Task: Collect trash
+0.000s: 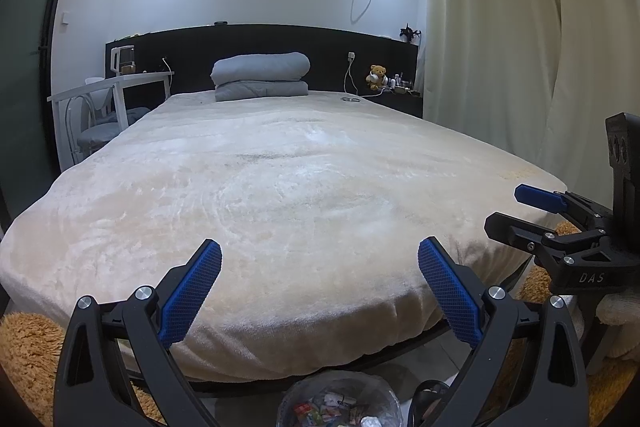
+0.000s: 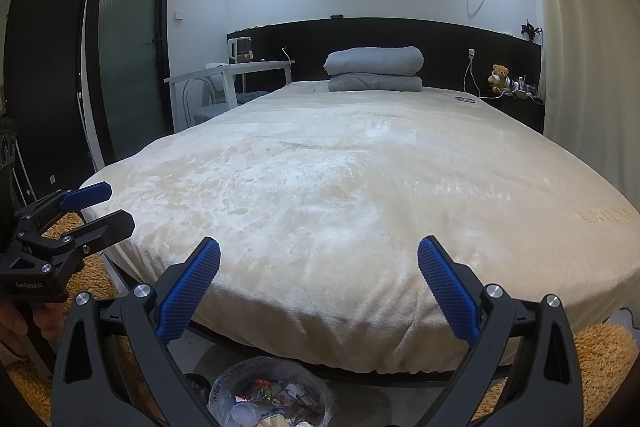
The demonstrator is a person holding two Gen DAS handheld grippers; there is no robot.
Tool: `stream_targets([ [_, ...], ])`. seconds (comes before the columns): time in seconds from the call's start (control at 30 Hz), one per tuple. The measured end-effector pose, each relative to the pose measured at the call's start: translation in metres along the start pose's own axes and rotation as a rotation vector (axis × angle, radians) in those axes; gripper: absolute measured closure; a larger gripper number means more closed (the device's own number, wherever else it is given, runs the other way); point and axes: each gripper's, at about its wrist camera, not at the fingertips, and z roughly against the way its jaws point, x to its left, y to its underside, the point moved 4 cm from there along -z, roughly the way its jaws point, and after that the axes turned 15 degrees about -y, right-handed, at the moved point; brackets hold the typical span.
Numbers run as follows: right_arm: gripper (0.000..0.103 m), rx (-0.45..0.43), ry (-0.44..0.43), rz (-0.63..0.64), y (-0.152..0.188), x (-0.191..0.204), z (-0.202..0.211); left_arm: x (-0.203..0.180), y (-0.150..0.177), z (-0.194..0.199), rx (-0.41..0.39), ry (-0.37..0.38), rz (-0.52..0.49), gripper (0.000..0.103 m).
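A bin lined with a clear bag point(image 1: 340, 405) stands on the floor at the foot of the bed, holding several wrappers and scraps; it also shows in the right wrist view point(image 2: 272, 393). My left gripper point(image 1: 320, 291) is open and empty, held above the bin at the bed's foot edge. My right gripper point(image 2: 319, 289) is open and empty beside it. Each gripper shows in the other's view, the right one point(image 1: 516, 213) at the right edge, the left one point(image 2: 108, 205) at the left edge. No trash shows on the bed point(image 1: 280, 187).
A folded grey quilt point(image 1: 260, 77) lies at the bed's head by the black headboard. A white desk and chair point(image 1: 108, 99) stand at the left, a nightstand with a teddy bear point(image 1: 377, 75) at the right. Curtains point(image 1: 500, 47) hang at the right. Orange shag rugs point(image 1: 28, 355) flank the bed.
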Motion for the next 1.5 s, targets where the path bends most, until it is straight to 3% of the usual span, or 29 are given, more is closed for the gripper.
stream_targets([
  [1.5,0.005,0.003,0.002,0.001,0.0004,-0.0006,-0.0010,-0.0007,-0.0003,-0.0012,0.003,-0.007,0.001,0.006],
])
